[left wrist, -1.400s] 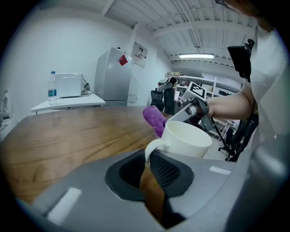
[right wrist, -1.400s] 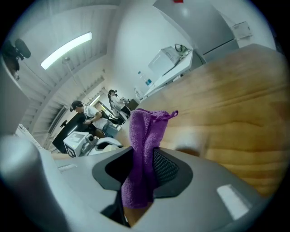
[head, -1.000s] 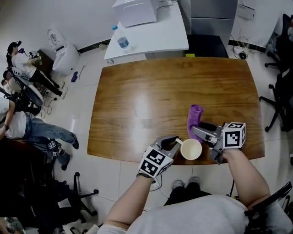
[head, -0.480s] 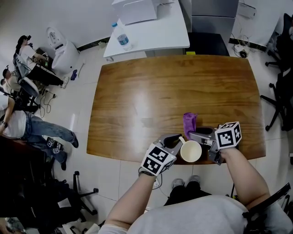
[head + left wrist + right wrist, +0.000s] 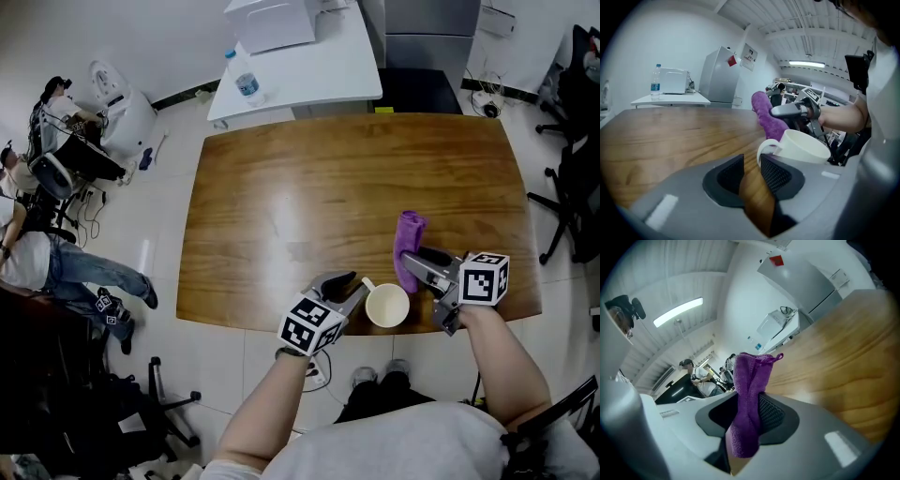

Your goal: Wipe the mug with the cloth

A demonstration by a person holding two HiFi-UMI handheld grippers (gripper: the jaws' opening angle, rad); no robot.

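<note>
Left gripper [image 5: 347,287]: jaws opening, now standing wide. Only bare wood shows in the gap. The loop handle [image 5: 765,148] of the cream ceramic mug [image 5: 388,306] sits just ahead of the tips, close to the inner pad, and is not pinched.

Right gripper [image 5: 411,261]: clamped on the purple terry cloth [image 5: 749,394], which stands up out of the jaws in a bunched roll, just beside the mug's far side.

Mug: upright, mouth up, on the brown wooden table [image 5: 281,187], near its front edge and between the two grippers. Nothing holds it.

Risks, as judged:
- The mug is unrestrained. A sideways wipe with the cloth could slide or tip it, and the table edge is near on the person's side.
- The handle is close to the left pad. Drawing that gripper back at an angle could hook the loop and spin the mug.
- The cloth is bunched rather than flat. It may drag on the rim instead of wiping, adding push.
</note>
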